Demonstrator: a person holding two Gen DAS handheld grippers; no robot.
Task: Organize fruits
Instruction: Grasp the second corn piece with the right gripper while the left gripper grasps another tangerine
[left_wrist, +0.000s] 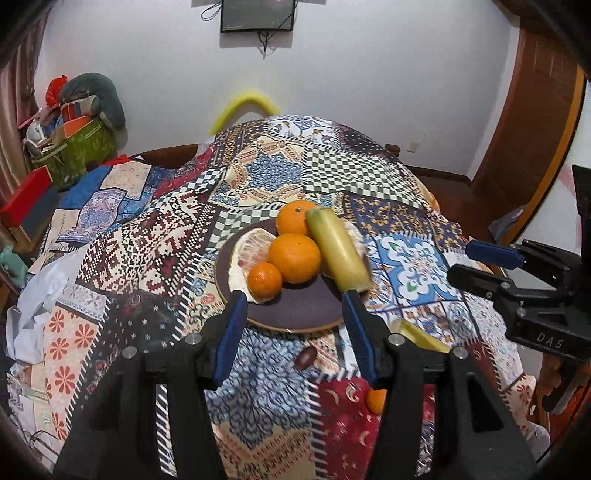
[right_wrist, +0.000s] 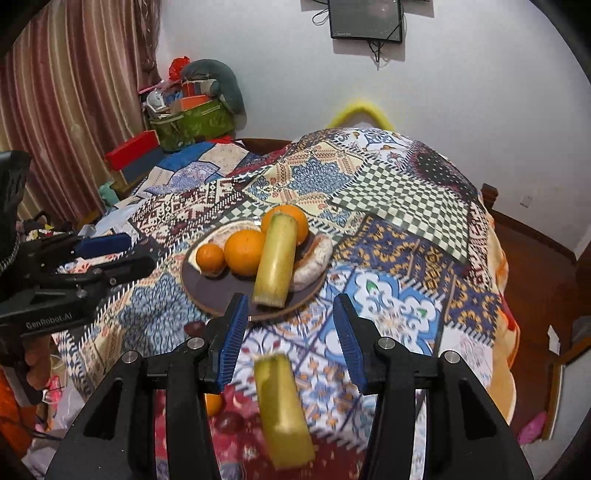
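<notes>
Centrally, a patchwork tablecloth (left_wrist: 155, 236) fills both views, draped over a rounded table. Upper left of each frame: a green bag (right_wrist: 199, 123) heaped with clutter, against a white wall; a dark screen (right_wrist: 365, 18) hangs at top centre.

Dark round plate (left_wrist: 295, 314) sits mid-frame on the cloth. On it:
- a pale yellow-green cane piece (left_wrist: 340, 251), lying across the plate's right side, leaning against the oranges
- peeled pomelo segments (left_wrist: 245, 247) at the left rim; another pale piece (right_wrist: 314, 258) behind the cane on the right
- three oranges: a big one (left_wrist: 294, 257) in the middle, one behind it (left_wrist: 293, 218), a small one (left_wrist: 264, 279) in front-left, all touching.

Off the plate, lower frame:
- a second cane piece (right_wrist: 282, 410) on the cloth, between the right gripper's fingers in the right view, blurred
- a small orange (left_wrist: 376, 400) partly hidden by a finger
- a dark reddish fruit (left_wrist: 306, 357) just below the plate rim; kind cannot be told.

Left gripper (left_wrist: 293, 314): jaws spread wide, holding nothing, tips at the plate's near rim.
Right gripper (right_wrist: 290, 317): jaws spread wide, nothing clamped, above the loose cane piece.
</notes>
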